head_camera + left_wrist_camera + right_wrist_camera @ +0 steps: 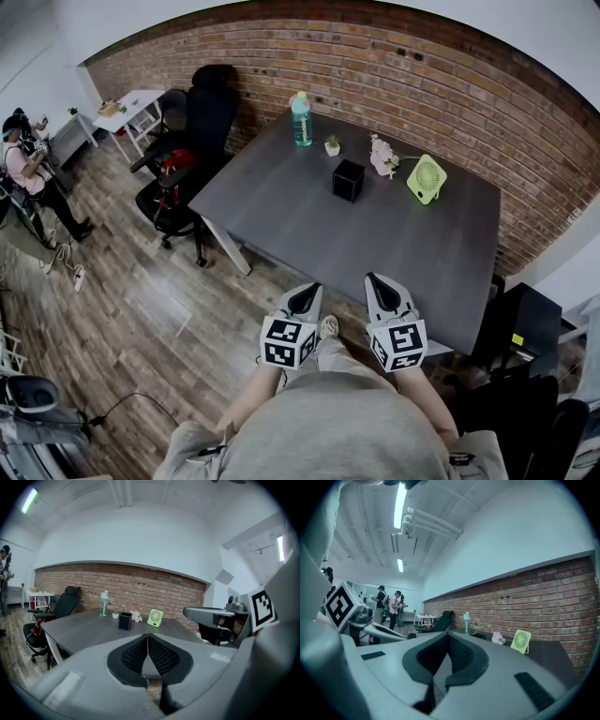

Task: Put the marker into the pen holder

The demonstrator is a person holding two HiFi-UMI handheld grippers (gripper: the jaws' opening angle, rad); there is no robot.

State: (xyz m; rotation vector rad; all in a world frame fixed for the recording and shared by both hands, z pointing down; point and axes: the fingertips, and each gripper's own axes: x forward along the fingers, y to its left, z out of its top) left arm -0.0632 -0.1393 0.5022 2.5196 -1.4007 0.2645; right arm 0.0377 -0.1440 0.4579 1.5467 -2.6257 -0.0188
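Grey tabletop is carrying a loose row of things toward its far side. Going left to right, these are a teal bottle, a small potted plant, the black pen holder, a pink flower ornament and a green fan. The pen holder is standing upright with its mouth up, at about four o'clock from the bottle and apart from its neighbours.

Close to the person, the left gripper is hovering off the table's near edge, at about six o'clock from the holder. Its jaws are pressing together on nothing. The right gripper is hanging just beside it at three o'clock, its pads likewise meeting with nothing between them.

The marker is showing in no view, so I cannot tell where it is lying, which way it is pointing or how its long axis is running. This is fitting two stages equally: the marker sitting inside the holder's dark walls, or lying somewhere out of frame. I am therefore judging neither the step in hand nor the next move.
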